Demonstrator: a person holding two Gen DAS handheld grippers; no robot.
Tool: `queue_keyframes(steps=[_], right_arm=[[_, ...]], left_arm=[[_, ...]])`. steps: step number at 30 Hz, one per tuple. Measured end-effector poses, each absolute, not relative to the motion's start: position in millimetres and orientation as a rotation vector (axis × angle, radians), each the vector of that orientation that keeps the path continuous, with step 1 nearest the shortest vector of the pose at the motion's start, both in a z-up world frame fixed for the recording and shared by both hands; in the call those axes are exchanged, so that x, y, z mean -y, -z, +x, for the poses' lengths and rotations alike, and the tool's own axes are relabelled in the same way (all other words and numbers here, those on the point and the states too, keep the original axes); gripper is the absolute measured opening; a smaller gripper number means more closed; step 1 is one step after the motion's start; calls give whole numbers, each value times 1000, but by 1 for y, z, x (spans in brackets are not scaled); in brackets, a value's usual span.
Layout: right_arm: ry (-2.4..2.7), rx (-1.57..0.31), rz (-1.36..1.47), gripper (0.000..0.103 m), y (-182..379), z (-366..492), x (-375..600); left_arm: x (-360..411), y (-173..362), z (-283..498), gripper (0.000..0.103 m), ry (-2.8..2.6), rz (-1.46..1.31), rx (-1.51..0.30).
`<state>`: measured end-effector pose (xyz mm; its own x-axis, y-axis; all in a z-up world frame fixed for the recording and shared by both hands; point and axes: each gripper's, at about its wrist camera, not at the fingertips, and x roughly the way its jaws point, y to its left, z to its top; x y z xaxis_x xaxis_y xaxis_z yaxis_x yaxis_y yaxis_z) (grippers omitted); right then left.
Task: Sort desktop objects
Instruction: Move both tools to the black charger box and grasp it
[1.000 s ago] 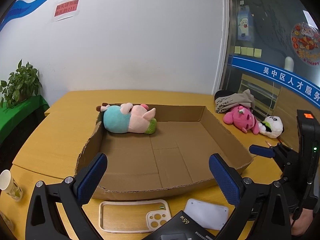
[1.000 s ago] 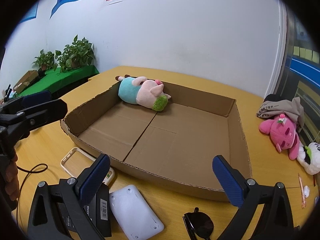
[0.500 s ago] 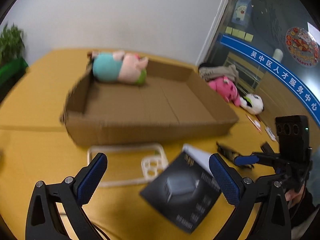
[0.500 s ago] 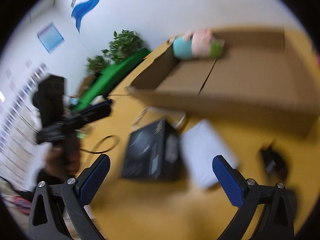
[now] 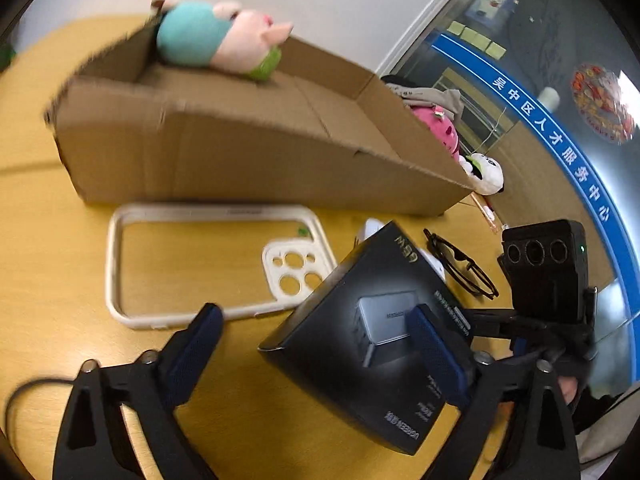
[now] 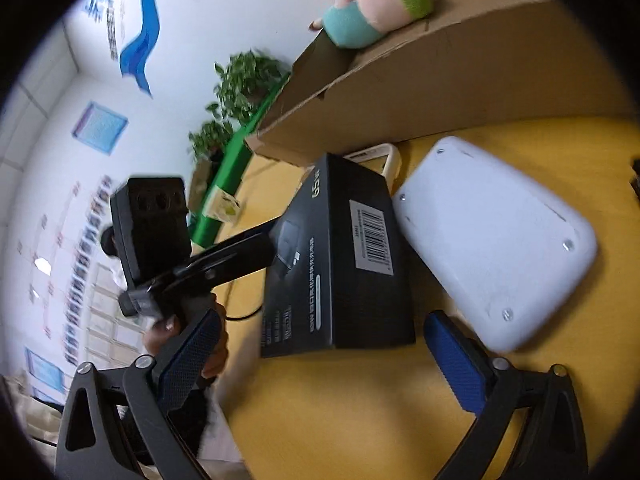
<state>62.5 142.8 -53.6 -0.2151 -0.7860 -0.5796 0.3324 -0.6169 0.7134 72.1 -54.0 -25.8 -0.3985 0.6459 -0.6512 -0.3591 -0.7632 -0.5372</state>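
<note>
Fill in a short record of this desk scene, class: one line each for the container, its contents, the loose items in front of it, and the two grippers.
container: cardboard tray, open-topped, on yellow desk
contents: one plush pig at far end
in front: phone case, black box, white device, glasses
left gripper: open, jaws just closing, one pad over the black box
right gripper: open, jaws just closing, nothing gripped
</note>
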Motion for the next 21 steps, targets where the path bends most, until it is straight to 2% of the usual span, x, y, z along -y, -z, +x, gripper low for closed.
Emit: queue_keyframes(steps=[1, 2, 8, 11, 12, 14, 21], right_arm=[[1915, 555, 1290, 72, 55, 63, -137], [1922, 537, 1293, 66, 57, 64, -133], [1952, 505, 1264, 66, 56, 70, -129], [2002, 458, 1226, 63, 47, 75, -131], [2011, 451, 1211, 62, 44, 76, -132], [2012, 436, 1180, 55, 38, 79, -132], [2034, 354, 1153, 52, 32, 86, -134]], left_arm=[[55, 28, 73, 86, -2142, -1196, 447], [55, 29, 75, 86, -2129, -1189, 455], [57, 30, 85, 84, -2122, -1175, 482], [53, 24, 93, 77, -2093, -1146, 483], [51, 21, 95, 71, -2076, -1123, 493], [46, 13, 98, 71, -2056, -1080, 500], [39, 1, 94, 71, -2040, -1050, 446]])
